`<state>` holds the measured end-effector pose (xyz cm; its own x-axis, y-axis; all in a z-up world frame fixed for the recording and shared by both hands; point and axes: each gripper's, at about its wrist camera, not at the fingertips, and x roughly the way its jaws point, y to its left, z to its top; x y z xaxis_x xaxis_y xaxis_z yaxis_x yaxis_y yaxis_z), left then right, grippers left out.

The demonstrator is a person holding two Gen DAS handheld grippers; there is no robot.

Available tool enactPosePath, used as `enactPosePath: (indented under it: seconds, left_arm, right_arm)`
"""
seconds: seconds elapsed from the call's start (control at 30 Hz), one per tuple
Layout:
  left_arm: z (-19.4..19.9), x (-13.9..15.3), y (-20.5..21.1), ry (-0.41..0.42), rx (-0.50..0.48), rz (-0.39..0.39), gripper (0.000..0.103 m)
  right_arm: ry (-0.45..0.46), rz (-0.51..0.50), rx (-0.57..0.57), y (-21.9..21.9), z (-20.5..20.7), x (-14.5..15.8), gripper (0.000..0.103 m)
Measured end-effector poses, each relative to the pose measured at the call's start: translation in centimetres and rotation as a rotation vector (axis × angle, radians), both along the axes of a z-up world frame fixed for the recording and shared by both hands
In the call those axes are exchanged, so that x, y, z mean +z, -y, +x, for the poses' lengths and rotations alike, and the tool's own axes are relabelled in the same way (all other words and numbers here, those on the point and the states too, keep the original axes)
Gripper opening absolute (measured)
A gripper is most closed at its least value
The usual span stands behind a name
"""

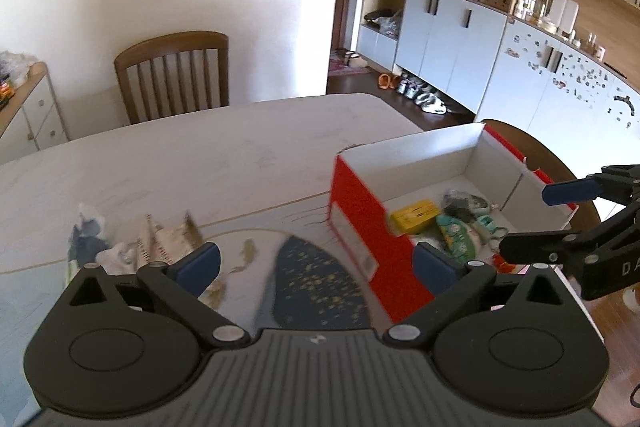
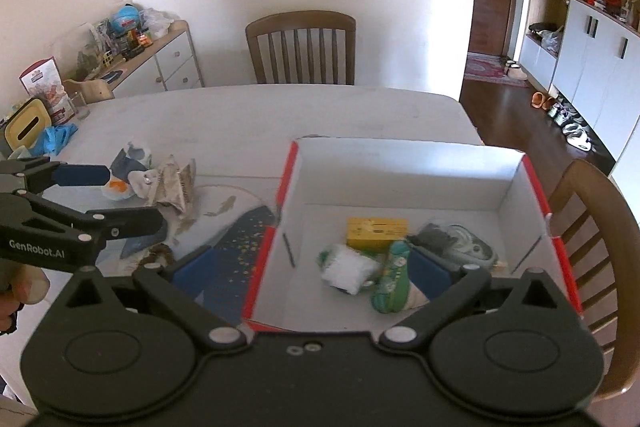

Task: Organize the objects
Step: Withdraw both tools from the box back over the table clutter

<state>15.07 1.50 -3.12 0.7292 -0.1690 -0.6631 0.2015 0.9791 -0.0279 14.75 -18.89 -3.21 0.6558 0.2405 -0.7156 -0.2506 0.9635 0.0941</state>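
left gripper (image 1: 316, 263) spread wide, nothing between the pads, touching nothing. right gripper (image 2: 310, 269) also spread wide and empty, hanging over the near wall of the red box (image 2: 534, 183). yellow block (image 2: 376, 233), green pouch (image 2: 394, 277) and white wad (image 2: 350, 273) lie in the box just ahead of it. crumpled pile (image 1: 160, 241) sits ahead-left of the left gripper on the table (image 1: 208, 147); far tabletop bare beyond both.

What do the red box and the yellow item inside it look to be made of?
Red box: most likely cardboard, glossy red outside and matte white inside; its thin walls have folded corner flaps and a torn rim. Yellow item: seemingly a small printed carton with flat faces and square edges, though it is too blurred to rule out plastic.
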Motion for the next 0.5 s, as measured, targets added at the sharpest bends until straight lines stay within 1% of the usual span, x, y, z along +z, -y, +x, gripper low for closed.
enactPosePath:
  seconds: [0.3, 0.5]
  left_arm:
    - [-2.1, -1.4, -3.5, 0.029, -0.031, -0.029, 0.103]
    - [-2.6, -2.5, -6.0, 0.009, -0.011, -0.065, 0.103]
  right_arm:
    - [-0.012, 0.003, 0.009, -3.7, 0.3, -0.6, 0.101]
    - [-0.029, 0.008, 0.016, -6.0, 0.8, -1.3, 0.101]
